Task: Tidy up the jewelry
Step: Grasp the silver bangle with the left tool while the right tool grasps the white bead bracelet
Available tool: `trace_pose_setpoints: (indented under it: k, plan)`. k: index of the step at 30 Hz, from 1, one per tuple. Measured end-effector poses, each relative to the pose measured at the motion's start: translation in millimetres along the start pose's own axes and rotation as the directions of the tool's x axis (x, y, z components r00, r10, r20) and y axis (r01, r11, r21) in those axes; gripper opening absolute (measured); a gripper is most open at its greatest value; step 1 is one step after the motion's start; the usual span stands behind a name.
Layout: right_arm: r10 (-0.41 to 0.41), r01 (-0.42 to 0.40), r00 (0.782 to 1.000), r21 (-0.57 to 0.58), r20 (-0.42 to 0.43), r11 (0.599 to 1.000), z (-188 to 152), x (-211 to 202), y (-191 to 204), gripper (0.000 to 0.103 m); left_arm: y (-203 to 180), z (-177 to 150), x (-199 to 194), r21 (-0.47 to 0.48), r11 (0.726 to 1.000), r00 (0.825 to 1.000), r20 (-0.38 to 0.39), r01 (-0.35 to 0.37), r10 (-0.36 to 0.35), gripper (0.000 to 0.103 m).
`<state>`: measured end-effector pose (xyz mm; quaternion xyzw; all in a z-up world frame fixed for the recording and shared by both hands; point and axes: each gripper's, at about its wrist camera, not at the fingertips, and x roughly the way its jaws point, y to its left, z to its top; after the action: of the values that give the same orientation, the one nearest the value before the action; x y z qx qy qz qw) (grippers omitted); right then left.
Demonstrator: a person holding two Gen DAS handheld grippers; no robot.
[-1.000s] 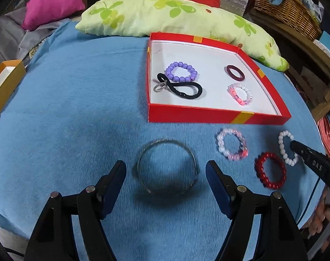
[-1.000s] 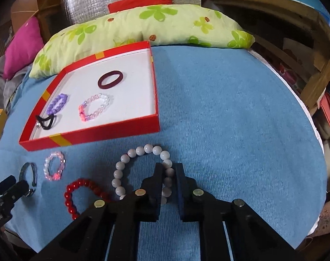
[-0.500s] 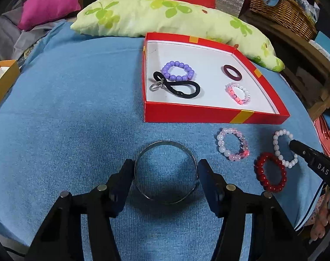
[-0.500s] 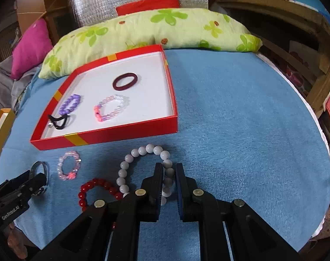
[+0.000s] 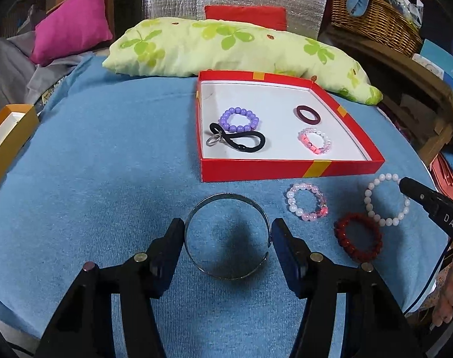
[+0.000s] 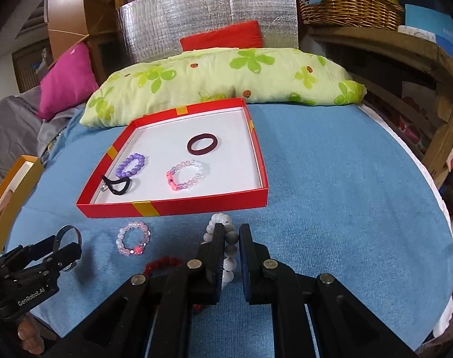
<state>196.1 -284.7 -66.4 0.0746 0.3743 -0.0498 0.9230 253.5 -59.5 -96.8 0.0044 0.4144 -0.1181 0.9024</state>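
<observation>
A silver metal bangle (image 5: 226, 237) lies on the blue cloth between the pads of my left gripper (image 5: 228, 234), whose jaws stand at the bangle's two sides, touching or nearly so. My right gripper (image 6: 232, 232) is shut on the white bead bracelet (image 6: 230, 264), also in the left wrist view (image 5: 386, 203). A red bead bracelet (image 5: 357, 237) and a pink-white bracelet (image 5: 307, 205) lie on the cloth. The red tray (image 5: 286, 173) holds a purple bracelet (image 5: 240, 119), a black hair tie (image 5: 241, 141), a maroon ring (image 5: 307, 115) and a pink bracelet (image 5: 314, 140).
A green flowered pillow (image 5: 226, 50) lies behind the tray. An orange box (image 5: 5, 146) stands at the cloth's left edge. A wicker basket (image 5: 372, 21) sits on a wooden shelf at the right. A pink cushion (image 5: 71, 26) is at the far left.
My left gripper has narrowed from wide open to the bangle's sides. My right gripper has closed in on the white bracelet's beads and moved toward the tray.
</observation>
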Motion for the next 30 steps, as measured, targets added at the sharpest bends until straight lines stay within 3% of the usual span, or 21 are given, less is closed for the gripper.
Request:
trace_pose_setpoints:
  k: [8,21,30]
  plan:
    - [0.022,-0.023,0.999,0.009,0.027,1.0,1,-9,-1,0.011,-7,1,-6,0.033,0.999,1.0,0.023,-0.019,0.018,0.062]
    - [0.073,-0.077,0.988,0.02,0.136,0.997,18,-30,0,0.011,-26,16,-18,0.073,0.997,0.996,0.081,0.024,-0.03,0.062]
    - [0.074,-0.084,0.986,0.062,0.148,0.995,53,-3,-8,0.011,-38,57,-17,0.095,0.992,0.988,0.123,0.084,-0.096,0.062]
